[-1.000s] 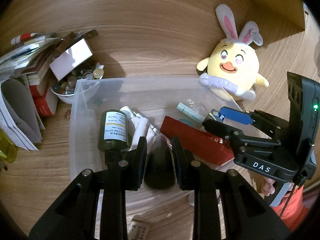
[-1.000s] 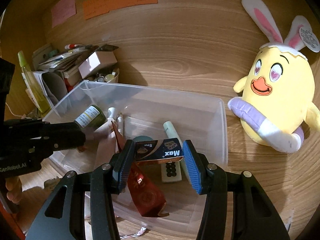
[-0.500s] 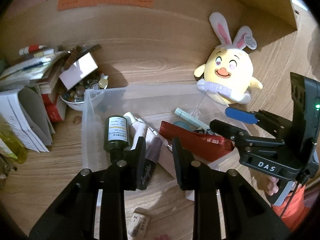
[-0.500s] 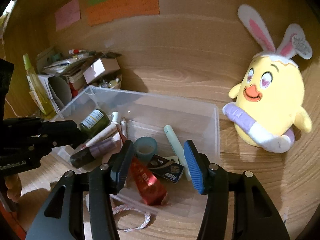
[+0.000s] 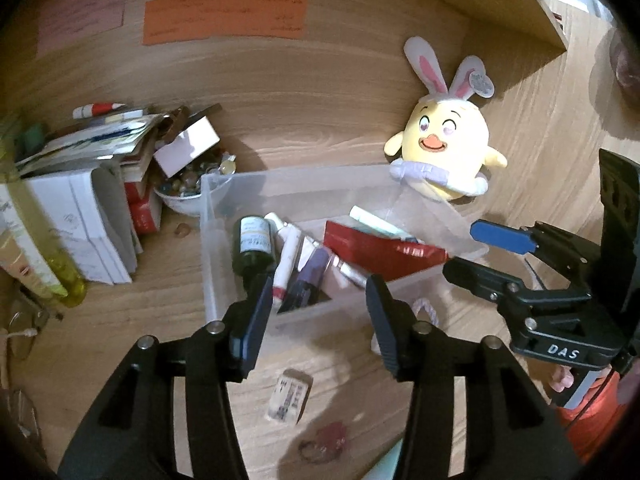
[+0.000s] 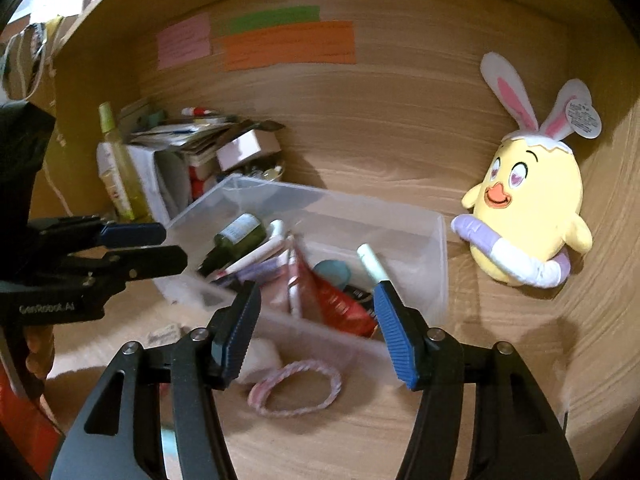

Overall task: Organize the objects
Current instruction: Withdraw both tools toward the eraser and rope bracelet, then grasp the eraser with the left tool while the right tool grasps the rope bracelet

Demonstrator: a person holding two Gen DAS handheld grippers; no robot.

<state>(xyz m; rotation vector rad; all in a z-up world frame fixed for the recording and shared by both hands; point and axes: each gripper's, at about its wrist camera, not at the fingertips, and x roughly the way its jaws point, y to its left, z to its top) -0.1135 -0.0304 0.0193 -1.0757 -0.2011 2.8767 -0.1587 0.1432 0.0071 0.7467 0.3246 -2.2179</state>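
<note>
A clear plastic bin (image 5: 208,240) (image 6: 440,264) sits on the wooden desk and holds a dark green bottle (image 5: 253,245) (image 6: 236,236), white and purple tubes (image 5: 308,276), a red pouch (image 5: 380,248) (image 6: 340,304) and a pale green tube (image 6: 372,262). My left gripper (image 5: 316,312) is open and empty, above the bin's near wall. My right gripper (image 6: 316,324) is open and empty, just in front of the bin. A small labelled box (image 5: 289,396) and a pink braided loop (image 6: 296,390) lie on the desk before the bin.
A yellow bunny-eared chick plush (image 5: 444,156) (image 6: 528,208) leans at the back right. Stacked papers and books (image 5: 88,184), a bowl of small items (image 5: 184,188) and a yellow-green bottle (image 6: 116,168) crowd the left. Coloured notes (image 5: 224,16) hang on the back wall.
The left gripper let go of the dark tube into the bin, opened and drew back. The right gripper dropped the small Max box into the bin and also pulled back.
</note>
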